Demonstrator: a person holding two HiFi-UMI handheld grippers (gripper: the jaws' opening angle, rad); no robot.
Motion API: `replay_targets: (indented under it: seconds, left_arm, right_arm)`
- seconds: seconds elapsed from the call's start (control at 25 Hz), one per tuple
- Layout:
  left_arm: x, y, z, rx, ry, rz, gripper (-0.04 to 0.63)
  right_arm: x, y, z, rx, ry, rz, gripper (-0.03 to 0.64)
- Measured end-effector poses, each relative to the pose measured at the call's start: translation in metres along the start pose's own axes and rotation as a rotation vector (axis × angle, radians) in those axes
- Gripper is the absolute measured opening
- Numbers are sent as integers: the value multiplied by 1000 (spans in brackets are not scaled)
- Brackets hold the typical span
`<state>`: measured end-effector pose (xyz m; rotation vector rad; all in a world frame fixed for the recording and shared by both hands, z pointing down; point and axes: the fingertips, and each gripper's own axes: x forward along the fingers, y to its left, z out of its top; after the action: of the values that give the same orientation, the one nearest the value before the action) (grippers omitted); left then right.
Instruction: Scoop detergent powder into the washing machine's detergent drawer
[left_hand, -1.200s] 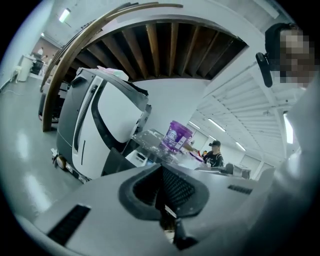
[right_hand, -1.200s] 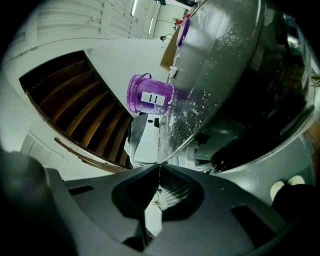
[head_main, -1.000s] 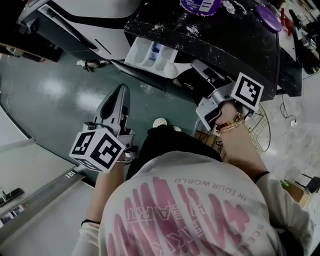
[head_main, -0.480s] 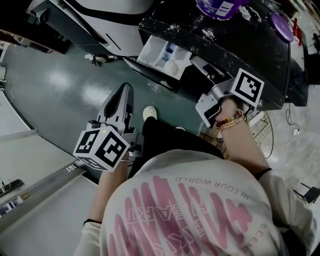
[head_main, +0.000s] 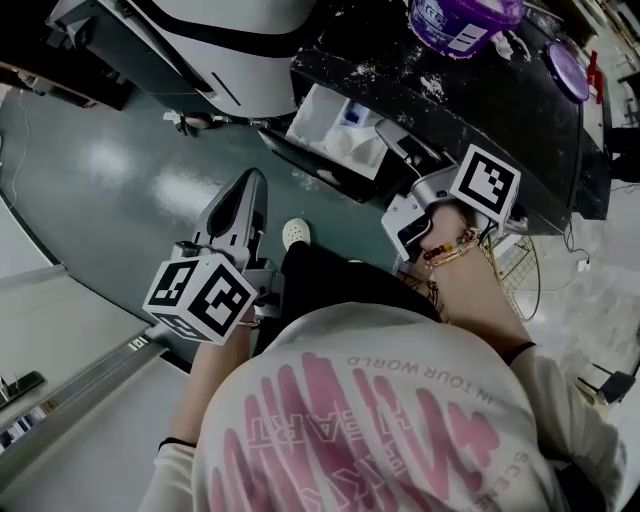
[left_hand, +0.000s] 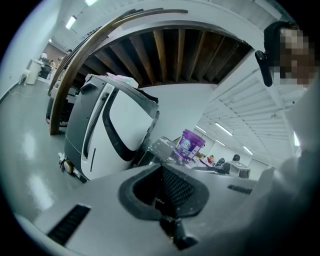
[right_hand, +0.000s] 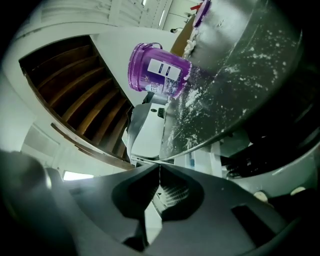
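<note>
Here's the detergent drawer (head_main: 308, 112), pulled out and open from under the black top (head_main: 510, 120). Its white compartments face up, with pale powder in the nearer one and a blue insert behind it. Everything else is placed from that drawer.

Up and to the right of it, on the black top, stands the purple tub (head_main: 462, 18) with no lid on. White spilled powder (head_main: 432, 85) dusts the surface between tub and drawer. Further right along the same top lies the purple lid (head_main: 566, 70), well apart from the drawer.

The right gripper (right_hand: 159, 167) sits just beside the drawer's right corner, its jaws pressed together with nothing in them. Its own view looks up past the edge of the black top at the tub, so that overhanging edge stands between jaws and tub.

The left gripper (head_main: 252, 182) hangs below and left of the drawer, well apart from it. Its jaws are closed tip to tip and also empty, pointing up toward it over the green floor (head_main: 110, 170). A white machine (head_main: 235, 35) looms left of the drawer.

Below the drawer a pale shoe (head_main: 295, 232) shows on the floor. Lower right, past the right wrist, there's a wire basket (head_main: 515, 258).
</note>
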<state>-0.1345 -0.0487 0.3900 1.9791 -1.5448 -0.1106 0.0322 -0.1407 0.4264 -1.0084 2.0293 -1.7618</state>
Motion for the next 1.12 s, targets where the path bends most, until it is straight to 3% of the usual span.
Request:
replay_targets:
  seconds: [0.32,0.8,1.12]
  left_arm:
    - [9,16,1,-21,20,-10,0]
    - [8,40,7,-47,8,29,0]
    - [7,44,7,-50,9,38,0]
  right_arm:
    - [28,8,2,-182,20,-46,0]
    - [63,10,-16,-442,173,-144,0]
    - [73,20,-28,-703,272,-147,0]
